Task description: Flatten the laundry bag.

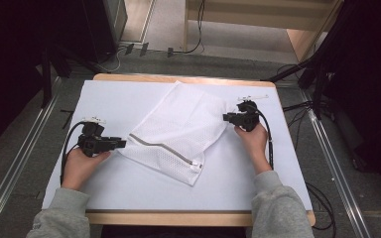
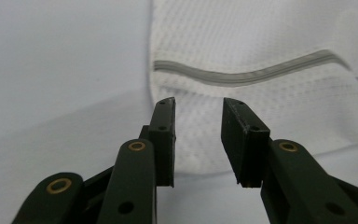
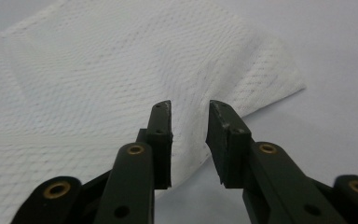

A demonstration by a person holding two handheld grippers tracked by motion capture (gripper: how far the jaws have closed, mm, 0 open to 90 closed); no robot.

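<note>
**Mesh bag let go at both ends**

Both claws stood part open, gripping nothing: the left gripper (image 1: 121,144) at the mesh bag's (image 1: 178,131) near-left corner, the right gripper (image 1: 226,117) at its far-right corner. The bag lay slantwise mid-bench, zipper (image 2: 242,74) toward the near edge. A release was judged; regripping the corners seemed next. Bare bench (image 1: 124,99) was left along every edge.

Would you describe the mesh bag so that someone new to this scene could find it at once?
On the white-covered table, look between the two handheld grippers. The mesh bag lies flat and slanted there, white netting. A grey zipper runs across its near end, which sets it apart from the plain sheet beneath.
</note>
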